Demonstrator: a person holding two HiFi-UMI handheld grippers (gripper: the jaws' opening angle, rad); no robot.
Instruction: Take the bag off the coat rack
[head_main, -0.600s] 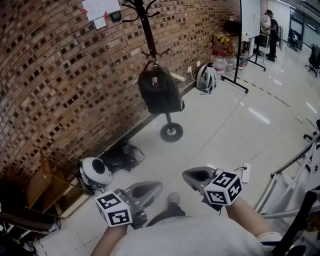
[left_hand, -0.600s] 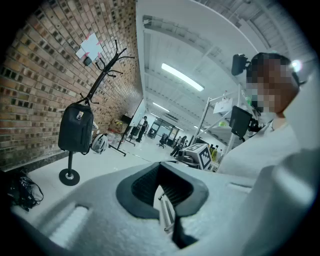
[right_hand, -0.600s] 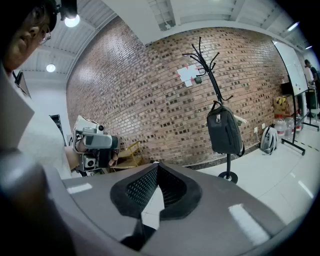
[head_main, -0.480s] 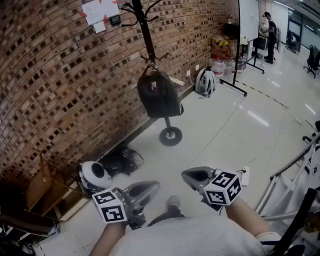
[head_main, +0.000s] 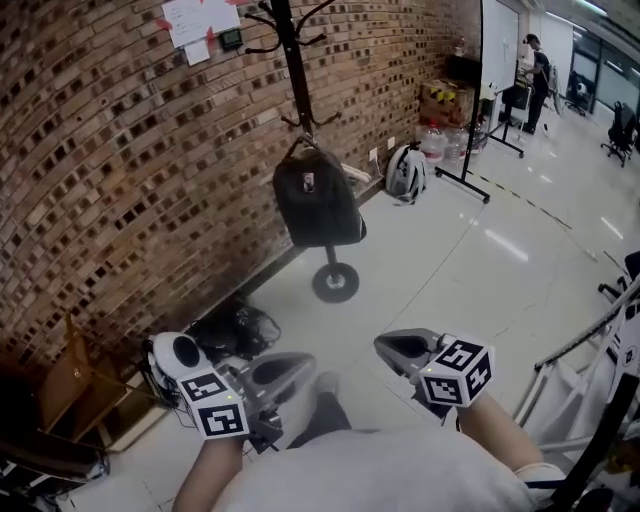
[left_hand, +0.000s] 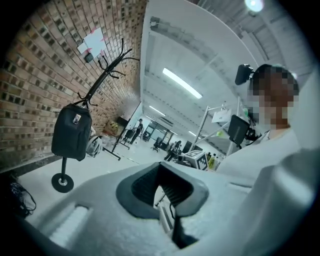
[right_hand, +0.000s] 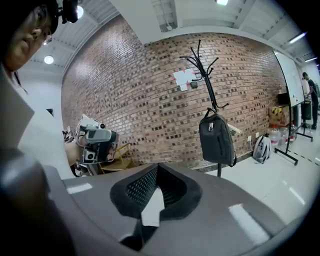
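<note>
Head view: bag (head_main: 318, 205), hung vertically on coat rack (head_main: 296, 70), upper centre; we hold left hand-held gripper (head_main: 285, 372) and right hand-held gripper (head_main: 405, 350) clenched, empty, well below it, about equally near.

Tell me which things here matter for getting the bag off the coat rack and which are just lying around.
For the job: black bag, hanging on the coat rack; left tool and right tool, both shut and empty, well short of the bag.

Just lying about: grey backpack, white helmet, black cable tangle, pinned-up papers.
</note>
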